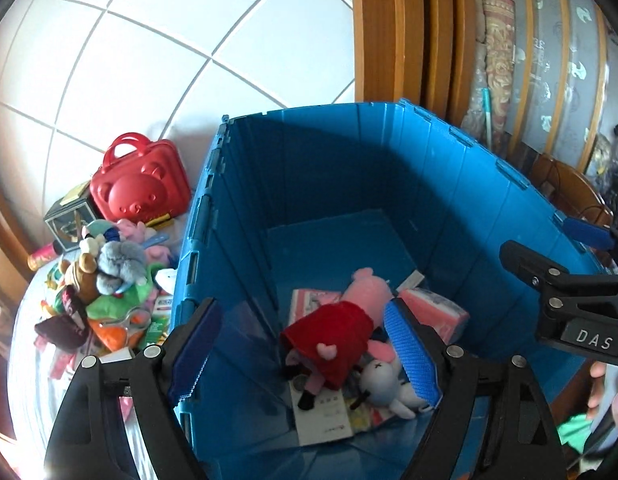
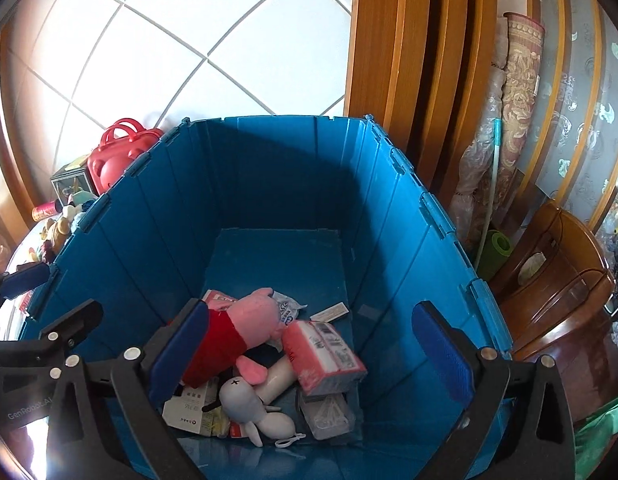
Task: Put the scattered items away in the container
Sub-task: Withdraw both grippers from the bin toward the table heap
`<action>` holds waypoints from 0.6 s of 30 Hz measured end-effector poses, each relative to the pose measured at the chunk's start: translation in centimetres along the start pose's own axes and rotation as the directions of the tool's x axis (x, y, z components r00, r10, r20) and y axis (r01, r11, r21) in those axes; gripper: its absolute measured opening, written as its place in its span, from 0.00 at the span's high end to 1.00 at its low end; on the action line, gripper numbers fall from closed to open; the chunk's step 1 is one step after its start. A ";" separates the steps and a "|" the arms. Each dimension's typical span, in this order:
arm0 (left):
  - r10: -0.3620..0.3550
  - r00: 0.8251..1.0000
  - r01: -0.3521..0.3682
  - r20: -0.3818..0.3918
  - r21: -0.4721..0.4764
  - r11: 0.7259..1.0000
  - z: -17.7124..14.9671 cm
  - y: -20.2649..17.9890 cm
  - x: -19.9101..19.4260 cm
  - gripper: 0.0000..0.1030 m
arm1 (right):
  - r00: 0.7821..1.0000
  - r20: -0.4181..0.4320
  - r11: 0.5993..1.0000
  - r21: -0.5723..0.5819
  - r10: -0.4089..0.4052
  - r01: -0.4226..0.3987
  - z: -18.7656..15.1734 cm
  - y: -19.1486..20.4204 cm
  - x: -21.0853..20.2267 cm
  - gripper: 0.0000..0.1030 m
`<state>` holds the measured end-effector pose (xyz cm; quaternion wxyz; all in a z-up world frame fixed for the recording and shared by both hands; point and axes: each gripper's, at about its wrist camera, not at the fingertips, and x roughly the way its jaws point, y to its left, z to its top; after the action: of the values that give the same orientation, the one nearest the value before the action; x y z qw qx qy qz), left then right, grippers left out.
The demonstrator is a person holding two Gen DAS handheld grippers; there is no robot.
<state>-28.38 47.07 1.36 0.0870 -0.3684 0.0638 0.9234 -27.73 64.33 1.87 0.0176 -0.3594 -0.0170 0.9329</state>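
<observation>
A big blue crate (image 1: 389, 168) stands on the floor, also in the right wrist view (image 2: 269, 168). Inside lie a pink pig plush in a red dress (image 1: 341, 328) (image 2: 237, 332), a white rabbit plush (image 1: 385, 392) (image 2: 249, 404), a pink tissue pack (image 1: 437, 312) (image 2: 325, 356) and paper packets. My left gripper (image 1: 305, 352) is open and empty above the crate's near left side. My right gripper (image 2: 313, 356) is open and empty above the crate; it also shows in the left wrist view (image 1: 549, 276).
Left of the crate lies a heap of plush toys and packets (image 1: 101, 292), with a red bear-face case (image 1: 139, 184) and a dark box (image 1: 69, 220) behind. Wooden door frames (image 2: 409, 80), rolled mats (image 2: 513, 112) and a wooden chair (image 2: 557, 272) stand at the right.
</observation>
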 end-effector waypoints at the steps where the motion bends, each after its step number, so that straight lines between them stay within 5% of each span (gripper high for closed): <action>1: 0.001 1.000 -0.001 0.007 -0.003 1.000 -0.2 0.1 -0.3 0.19 | 1.000 -0.001 1.000 -0.001 0.003 -0.003 -0.2 0.1 -0.1 0.00; 18: -0.002 0.998 0.004 0.067 -0.037 0.999 -3.9 7.2 -5.0 0.16 | 0.999 0.034 1.000 0.010 0.011 -0.012 -1.9 6.8 -4.0 0.00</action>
<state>-23.72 38.75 2.42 0.0837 -0.3389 0.0432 0.9361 -23.64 57.35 2.81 0.0137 -0.3434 -0.0106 0.9390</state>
